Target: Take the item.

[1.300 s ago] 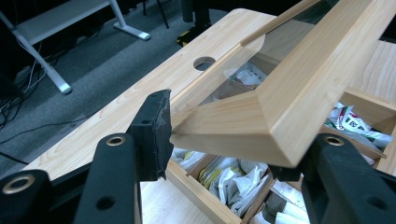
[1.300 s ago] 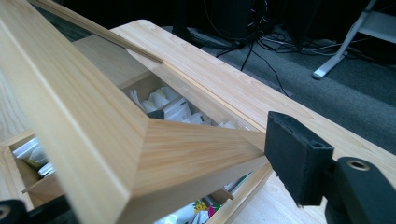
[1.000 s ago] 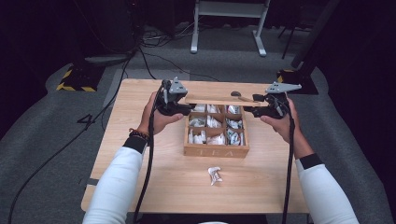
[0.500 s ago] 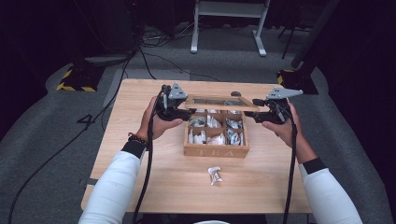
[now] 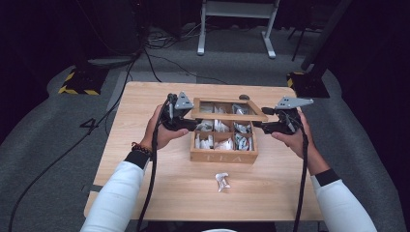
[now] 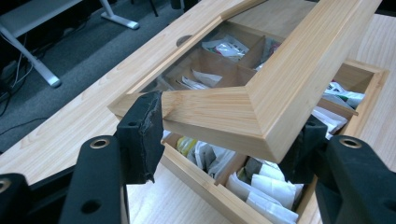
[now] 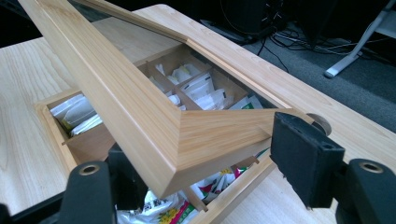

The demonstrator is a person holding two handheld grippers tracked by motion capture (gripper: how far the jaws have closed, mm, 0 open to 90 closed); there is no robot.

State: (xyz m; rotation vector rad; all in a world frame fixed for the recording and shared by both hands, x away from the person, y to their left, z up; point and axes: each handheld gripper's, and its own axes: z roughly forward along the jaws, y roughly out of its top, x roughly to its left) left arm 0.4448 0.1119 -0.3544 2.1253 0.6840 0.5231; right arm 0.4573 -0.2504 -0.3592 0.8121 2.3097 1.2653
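- We see the wooden tea box (image 5: pixel 223 155) near the middle of the table (image 5: pixel 145 101), with its glazed lid (image 5: pixel 227 116) tilted half open over the compartments of tea bags (image 5: pixel 212 142).
- Our left gripper (image 5: pixel 193 124) clamps the lid's left front corner; its jaws have just been easing wider.
- Our right gripper (image 5: pixel 257 126) seems to pinch the right corner, its jaws likewise just opening; contact there is less sure.
- One loose tea bag (image 5: pixel 222 181) lies in front of the box.
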